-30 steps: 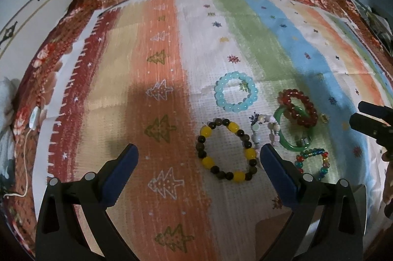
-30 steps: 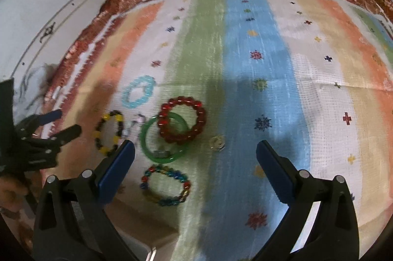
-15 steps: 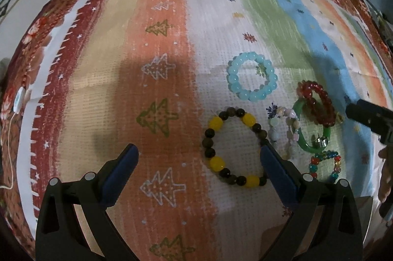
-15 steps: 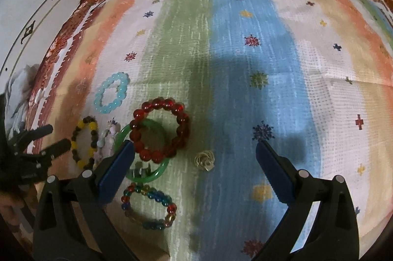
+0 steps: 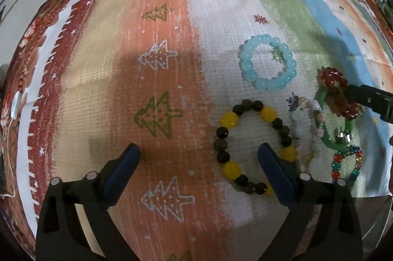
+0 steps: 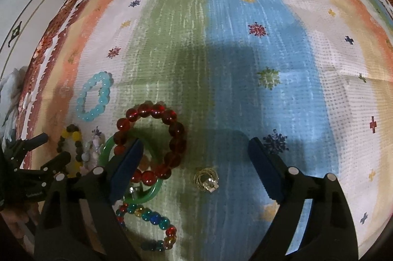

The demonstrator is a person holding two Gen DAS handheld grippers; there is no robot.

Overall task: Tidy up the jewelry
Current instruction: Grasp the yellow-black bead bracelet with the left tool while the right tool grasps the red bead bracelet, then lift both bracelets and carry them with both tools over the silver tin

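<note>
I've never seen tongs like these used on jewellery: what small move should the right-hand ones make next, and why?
Probably keep sinking and closing on the gold ring. The right tongs are closing with that ring lying loose on the cloth between the fingers, not yet touched. One finger overlaps the red bead bracelet, so shifting slightly away from it seems wise.

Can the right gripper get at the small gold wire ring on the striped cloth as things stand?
Probably yes. The small gold wire ring lies alone between the closing jaws of the right gripper; only the red bead bracelet crowds one finger.
</note>
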